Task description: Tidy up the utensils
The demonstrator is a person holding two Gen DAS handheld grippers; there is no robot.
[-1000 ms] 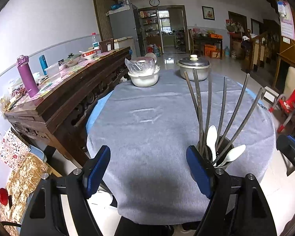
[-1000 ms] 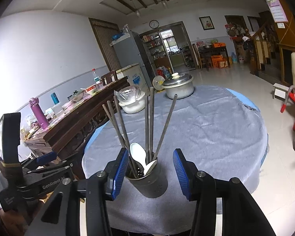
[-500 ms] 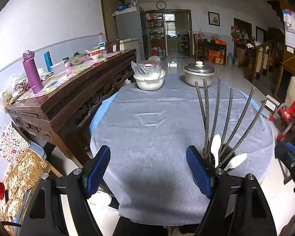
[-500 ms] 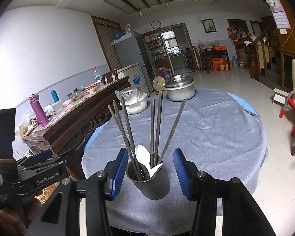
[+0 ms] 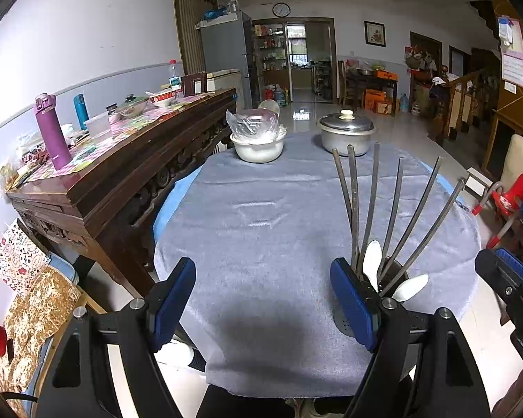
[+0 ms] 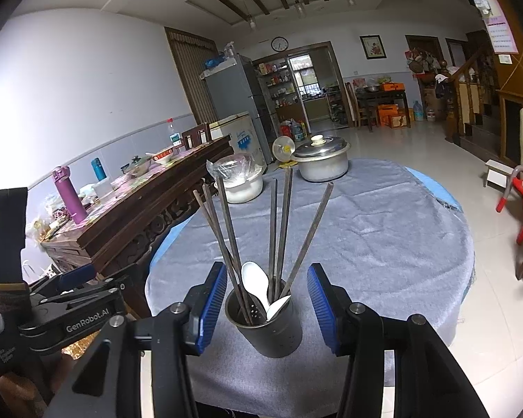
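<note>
Chopsticks (image 6: 275,230), spoons (image 6: 256,278) stand in holder (image 6: 268,327), lower centre | table (image 6: 383,230) bare of utensils: task looks complete | right tool (image 6: 264,308) gaping astride holder, untouched | left tool (image 5: 263,304) wide, empty

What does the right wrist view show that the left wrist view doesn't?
Only the right wrist view shows the utensil holder whole, standing between the open right tongs with gaps either side. Only the left wrist view shows the open left tongs over bare tablecloth. Both show the chopsticks, white spoons and lidded pot.
</note>
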